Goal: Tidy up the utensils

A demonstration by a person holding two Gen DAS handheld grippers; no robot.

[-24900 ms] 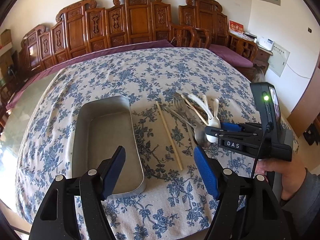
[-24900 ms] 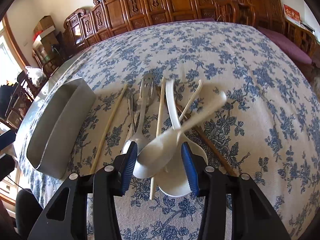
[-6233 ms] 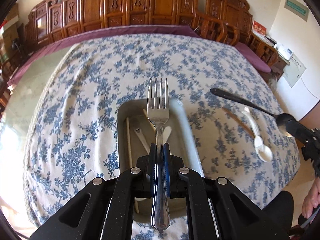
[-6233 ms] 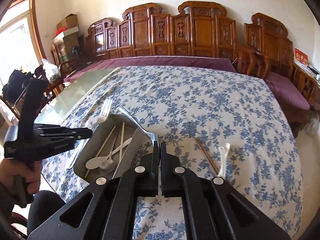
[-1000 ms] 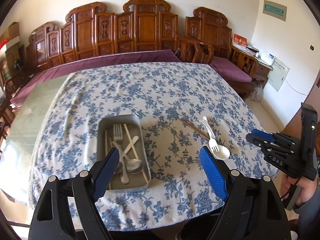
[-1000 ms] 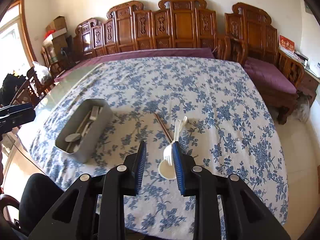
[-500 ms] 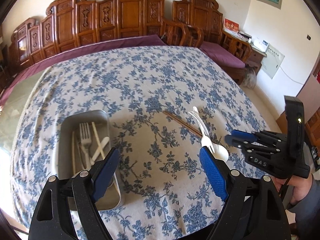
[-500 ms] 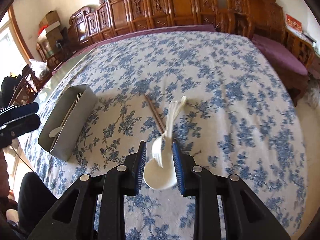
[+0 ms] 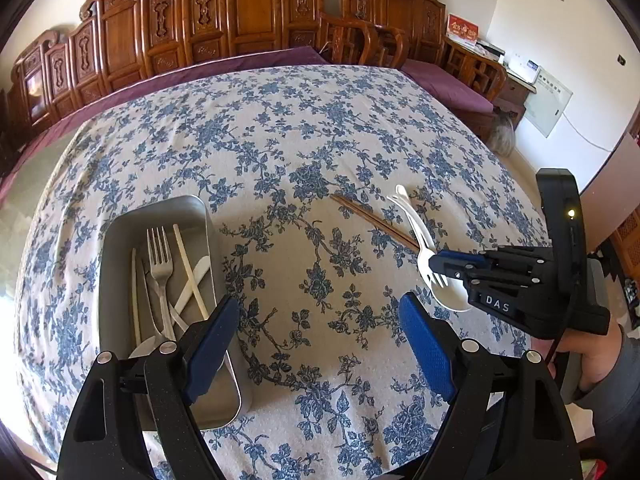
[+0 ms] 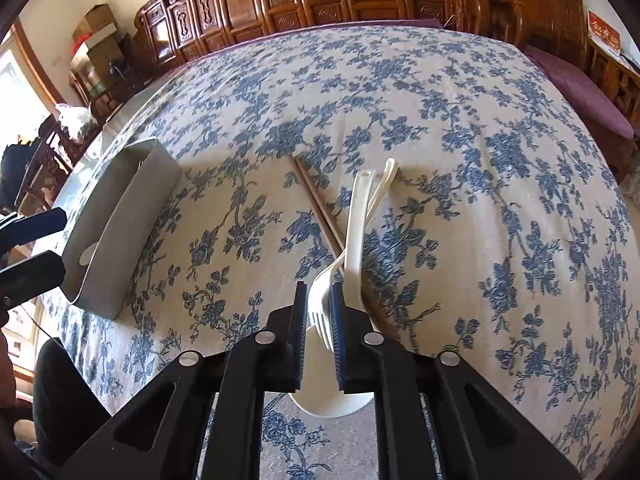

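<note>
A metal tray (image 9: pixel 116 232) on the floral tablecloth holds a metal fork (image 9: pixel 159 256), a metal spoon, a white plastic utensil and pale chopsticks. It also shows in the right wrist view (image 10: pixel 116 216). To its right lie a white plastic fork (image 10: pixel 325 304), a white spoon (image 10: pixel 354 224) and dark wooden chopsticks (image 10: pixel 318 204). My right gripper (image 10: pixel 320 312) is low over the cloth, its jaws narrowed around the white fork's head. It also shows in the left wrist view (image 9: pixel 436 266). My left gripper (image 9: pixel 320 332) is open and empty, above the table's near edge.
Carved wooden chairs (image 9: pixel 248 12) and a purple bench (image 9: pixel 448 84) ring the far side of the table. The table's right edge (image 9: pixel 520 184) drops to the floor. A person's hand (image 9: pixel 596 356) holds the right gripper.
My right gripper has dropped to the cloth and narrowed its jaws around the white fork's head. My left gripper has moved closer to the table, still open.
</note>
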